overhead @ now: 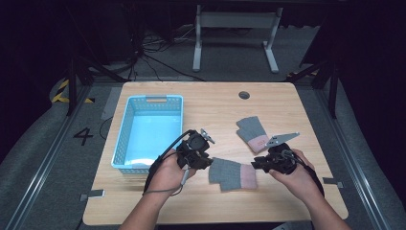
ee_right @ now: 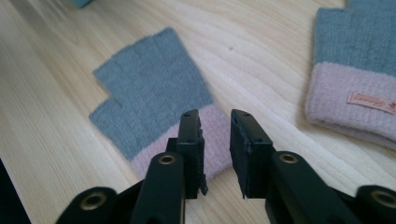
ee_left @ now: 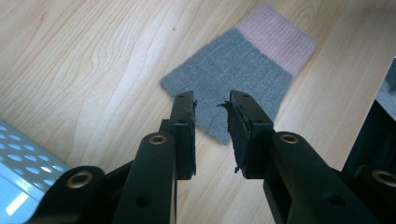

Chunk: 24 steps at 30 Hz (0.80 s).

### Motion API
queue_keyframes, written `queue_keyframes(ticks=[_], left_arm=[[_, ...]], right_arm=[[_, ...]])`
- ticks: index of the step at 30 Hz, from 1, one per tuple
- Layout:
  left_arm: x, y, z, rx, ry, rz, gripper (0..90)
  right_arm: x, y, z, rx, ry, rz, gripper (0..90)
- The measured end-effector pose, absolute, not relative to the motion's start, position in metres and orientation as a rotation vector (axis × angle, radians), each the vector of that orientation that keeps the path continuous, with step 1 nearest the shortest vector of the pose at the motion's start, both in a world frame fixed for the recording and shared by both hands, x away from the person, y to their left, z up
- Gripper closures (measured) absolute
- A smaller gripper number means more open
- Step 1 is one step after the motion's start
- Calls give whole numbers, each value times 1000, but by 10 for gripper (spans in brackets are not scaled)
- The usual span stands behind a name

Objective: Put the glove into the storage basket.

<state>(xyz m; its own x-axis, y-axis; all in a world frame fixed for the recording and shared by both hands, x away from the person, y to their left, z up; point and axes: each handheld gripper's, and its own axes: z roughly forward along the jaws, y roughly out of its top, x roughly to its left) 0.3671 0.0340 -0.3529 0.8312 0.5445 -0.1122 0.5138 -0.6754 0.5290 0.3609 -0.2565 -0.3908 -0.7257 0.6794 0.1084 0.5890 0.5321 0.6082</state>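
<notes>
A grey fingerless glove with a pink cuff (overhead: 232,173) lies flat on the wooden table (overhead: 201,105) between my two grippers. My left gripper (overhead: 208,163) is at its grey finger end, and in the left gripper view the gripper (ee_left: 210,100) hovers over the glove (ee_left: 233,65) with its jaws apart and nothing between them. At the pink cuff end my right gripper (overhead: 254,164) stands open. The right gripper view has it (ee_right: 216,116) over the cuff of that glove (ee_right: 149,79), gripping nothing. A second matching glove (overhead: 252,134) (ee_right: 359,60) lies a little farther back, to the right.
A light blue plastic basket (overhead: 148,132) (ee_left: 18,163) stands on the left half of the table, close to my left hand. A round cable hole (overhead: 244,95) sits near the far edge. White desk legs (overhead: 234,28) and cables are on the floor beyond.
</notes>
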Motion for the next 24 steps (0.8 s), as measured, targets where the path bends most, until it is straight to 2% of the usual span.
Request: queue_keyframes(ticks=[14, 24], left_arm=[[368, 38, -351, 2437, 789, 71, 686], [369, 41, -350, 2437, 790, 68, 681]], right_arm=[[393, -267, -376, 1155, 2532, 901, 608], [430, -272, -370, 1214, 2501, 847, 580]])
